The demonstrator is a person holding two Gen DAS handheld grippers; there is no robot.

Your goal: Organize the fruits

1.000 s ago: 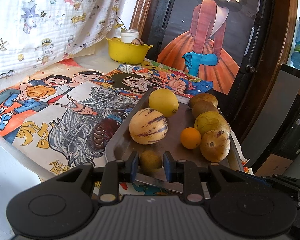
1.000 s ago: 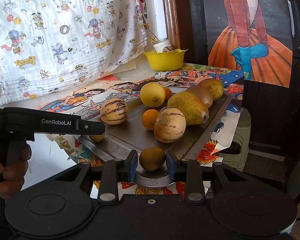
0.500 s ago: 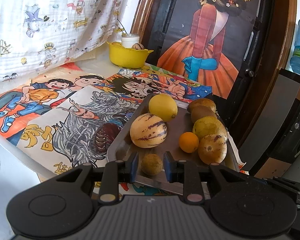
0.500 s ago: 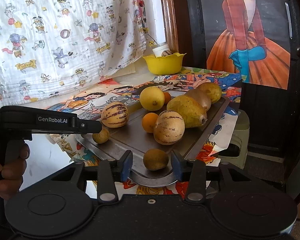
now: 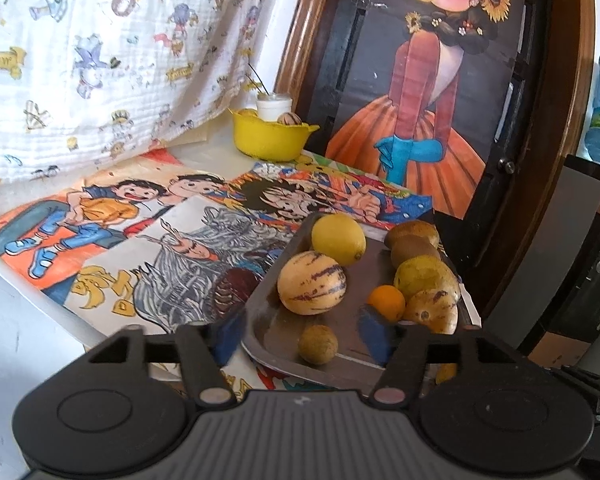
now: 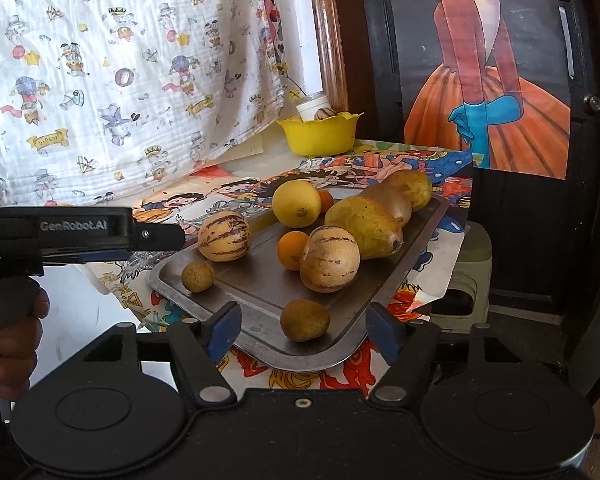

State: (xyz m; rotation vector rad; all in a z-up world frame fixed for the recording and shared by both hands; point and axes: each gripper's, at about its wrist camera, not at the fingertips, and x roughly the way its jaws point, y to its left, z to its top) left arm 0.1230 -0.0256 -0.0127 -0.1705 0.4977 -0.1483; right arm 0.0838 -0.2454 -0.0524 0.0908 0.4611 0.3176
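Fruit everywhere on that flat grey metal tray (image 5: 268, 320), and from the left wrist camera the left gripper (image 5: 300, 340) hangs with its blue-padded jaws spread wide and empty. Between them, free on the near end of the tray, sits a small round brownish-green fruit (image 5: 318, 345). Beyond it, a striped cream melon-like fruit (image 5: 311, 282), a big yellow lemon (image 5: 338, 239), a little orange (image 5: 386, 302) and a cluster of yellowish pears and a kiwi along the right edge. A yellow plastic bowl (image 5: 270, 138) waits far back by the curtain.

Over to the right wrist camera: the right gripper (image 6: 302, 330) is also released, jaws parted on either side of a second small brownish-green fruit (image 6: 305, 320) resting near the tray's close corner. Nothing gripped. The left tool shows at the left of the picture, held in a hand (image 6: 14, 340), its tip near the first small fruit.

My read: both little fruits are set down, so the job now is backing off cleanly. Pull each tool straight back, jaws kept wide, no sideways brush — round fruit on smooth metal will likely roll at the slightest nudge, and that near one sits close to the rim.
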